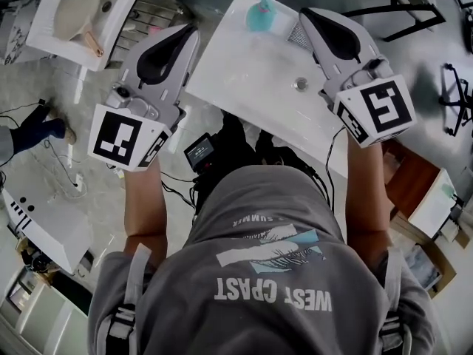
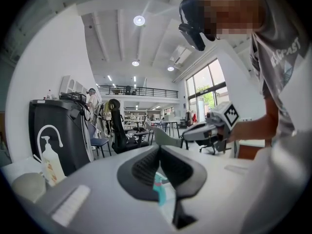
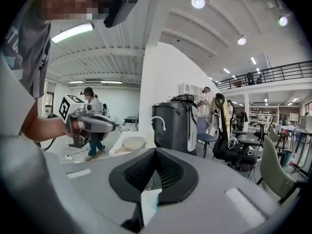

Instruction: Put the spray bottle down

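Observation:
The teal spray bottle (image 1: 260,9) stands upright on the far end of the white table (image 1: 244,72), with neither gripper touching it. My left gripper (image 1: 194,29) hangs off the table's left edge, its jaws together and nothing between them. My right gripper (image 1: 304,12) hovers over the table just right of the bottle, also shut and empty. In the left gripper view the jaws (image 2: 159,147) meet, and a bit of the teal bottle (image 2: 160,186) shows beneath them. In the right gripper view the jaws (image 3: 155,150) are pressed together.
A small round metal piece (image 1: 300,83) lies on the table near my right gripper, and a grey ribbed pad (image 1: 295,35) lies beside the bottle. A white counter with a bowl (image 1: 77,6) stands at the far left. Office chairs (image 1: 399,9) and cables are around.

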`<action>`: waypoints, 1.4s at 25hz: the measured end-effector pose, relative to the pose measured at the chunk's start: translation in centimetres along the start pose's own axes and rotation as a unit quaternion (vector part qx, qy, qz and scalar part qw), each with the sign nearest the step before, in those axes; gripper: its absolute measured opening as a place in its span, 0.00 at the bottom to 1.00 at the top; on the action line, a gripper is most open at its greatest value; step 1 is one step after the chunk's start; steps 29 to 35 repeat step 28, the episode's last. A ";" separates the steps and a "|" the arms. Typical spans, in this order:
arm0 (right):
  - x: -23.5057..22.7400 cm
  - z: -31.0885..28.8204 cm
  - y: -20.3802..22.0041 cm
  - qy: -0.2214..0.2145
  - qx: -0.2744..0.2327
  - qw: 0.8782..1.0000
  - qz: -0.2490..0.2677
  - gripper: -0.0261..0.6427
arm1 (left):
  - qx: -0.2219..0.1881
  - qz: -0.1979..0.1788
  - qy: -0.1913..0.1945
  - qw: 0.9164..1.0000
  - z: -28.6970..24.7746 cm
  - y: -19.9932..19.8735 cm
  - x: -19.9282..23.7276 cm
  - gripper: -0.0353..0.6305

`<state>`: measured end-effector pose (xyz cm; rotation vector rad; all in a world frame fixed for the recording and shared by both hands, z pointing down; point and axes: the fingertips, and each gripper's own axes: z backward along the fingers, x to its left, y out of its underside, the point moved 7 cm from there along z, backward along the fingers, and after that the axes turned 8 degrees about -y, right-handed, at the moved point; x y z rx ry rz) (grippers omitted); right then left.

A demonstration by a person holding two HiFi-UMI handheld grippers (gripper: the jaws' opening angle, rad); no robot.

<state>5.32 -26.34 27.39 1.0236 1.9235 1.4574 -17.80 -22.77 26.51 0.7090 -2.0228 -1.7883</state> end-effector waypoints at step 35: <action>5.0 10.4 -2.2 -0.009 0.017 1.000 0.018 0.04 | -0.008 -0.019 -0.029 0.999 7.1 -3.7 -7.4 0.06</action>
